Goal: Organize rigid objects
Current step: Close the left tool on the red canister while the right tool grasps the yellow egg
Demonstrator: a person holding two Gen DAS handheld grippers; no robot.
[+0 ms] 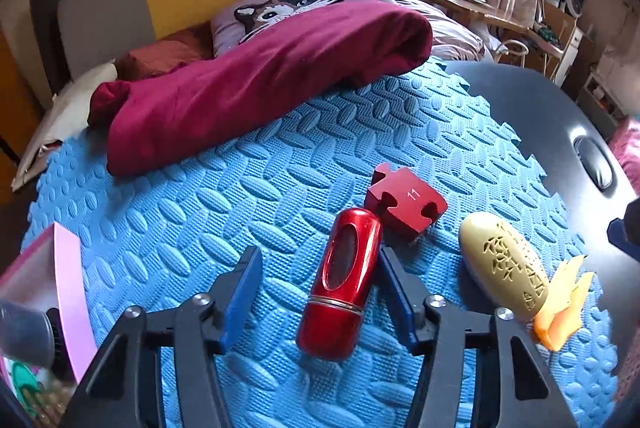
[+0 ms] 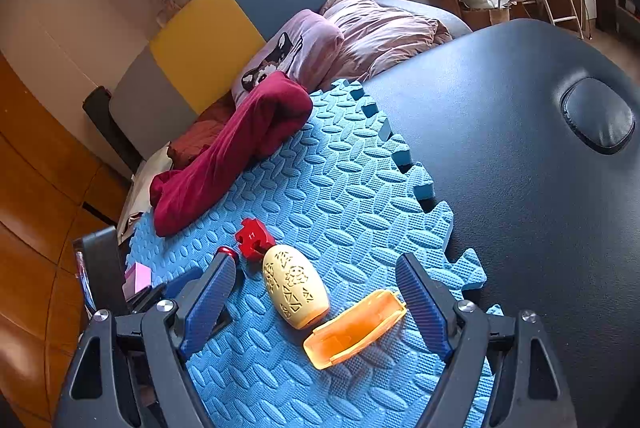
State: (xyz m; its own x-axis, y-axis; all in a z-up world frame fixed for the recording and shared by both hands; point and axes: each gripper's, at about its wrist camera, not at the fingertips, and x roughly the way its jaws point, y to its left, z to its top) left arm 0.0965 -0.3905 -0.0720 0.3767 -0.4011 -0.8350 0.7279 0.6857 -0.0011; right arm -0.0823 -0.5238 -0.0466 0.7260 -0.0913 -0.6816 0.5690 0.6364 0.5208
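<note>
Little looks sorted: the left tongs, partly closed, straddle the glossy red metal capsule without gripping, the right tongs gape empty, the cream carved egg lying at the capsule's three o'clock.

A: How does the left gripper stand?

B: It points steeply downward. Its blue pads are partly drawn in, with a clear gap beside the left-hand pad. The right-hand pad sits right against something between the jaws, though whether it presses is hard to tell; there is no grip from both sides.

A: And the black linkage behind them?

B: Both arms of it fan out symmetrically toward the bottom of the left wrist view.

A: The right gripper?

B: Angled down less steeply, jaws spread wide. Its ribbed blue fingers touch nothing; they hang apart, holding nothing.
</note>
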